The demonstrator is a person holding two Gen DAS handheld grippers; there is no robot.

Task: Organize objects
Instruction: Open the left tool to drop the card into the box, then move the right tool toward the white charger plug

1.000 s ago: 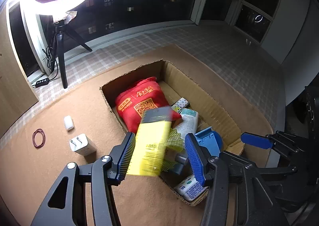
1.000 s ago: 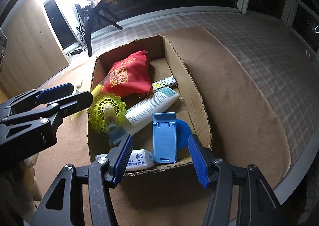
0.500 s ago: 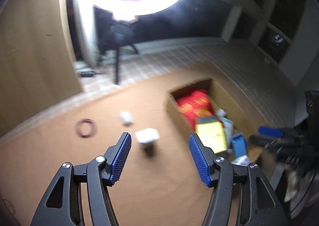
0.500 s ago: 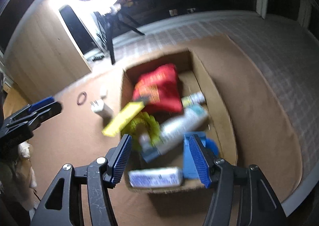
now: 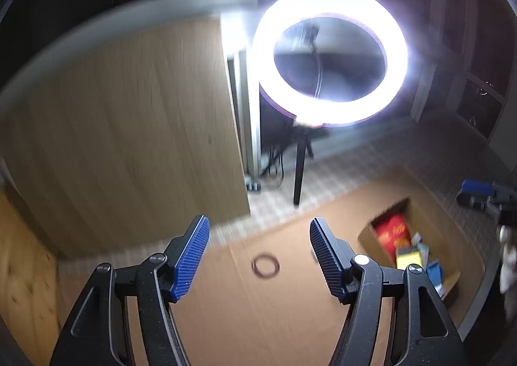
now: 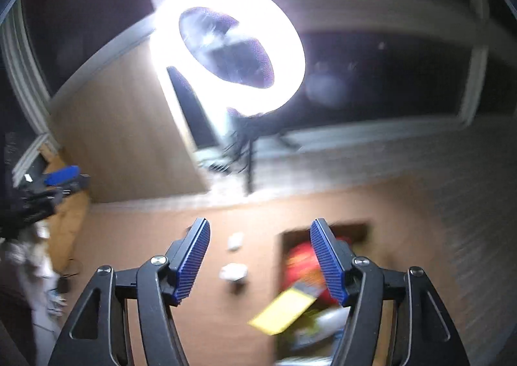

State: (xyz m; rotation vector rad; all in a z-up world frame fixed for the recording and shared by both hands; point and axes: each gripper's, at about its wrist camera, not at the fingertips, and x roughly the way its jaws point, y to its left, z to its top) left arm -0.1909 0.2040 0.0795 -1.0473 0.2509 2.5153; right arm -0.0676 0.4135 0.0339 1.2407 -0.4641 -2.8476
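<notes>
The cardboard box (image 5: 465, 249) lies on the brown mat at the lower right of the left wrist view, holding a red bag (image 5: 389, 232), a yellow packet (image 5: 408, 257) and blue items. My left gripper (image 5: 258, 257) is open and empty, high above the mat, with a dark ring (image 5: 265, 266) on the mat between its fingers. My right gripper (image 6: 260, 259) is open and empty. In the blurred right wrist view the box (image 6: 358, 227) holds the red bag (image 6: 302, 264) and yellow packet (image 6: 282, 311). Two white objects (image 6: 233, 271) lie left of it.
A bright ring light (image 5: 329, 54) on a tripod (image 5: 299, 172) stands behind the mat. A wooden panel (image 5: 122, 140) is on the left. Checked floor (image 5: 355, 172) surrounds the mat. Each gripper shows at the edge of the other's view, the right gripper (image 5: 481, 194) and the left gripper (image 6: 61, 177).
The yellow packet left my left gripper and now lies in the box. Both grippers have lifted and tilted up and away from the box; the views are motion-blurred.
</notes>
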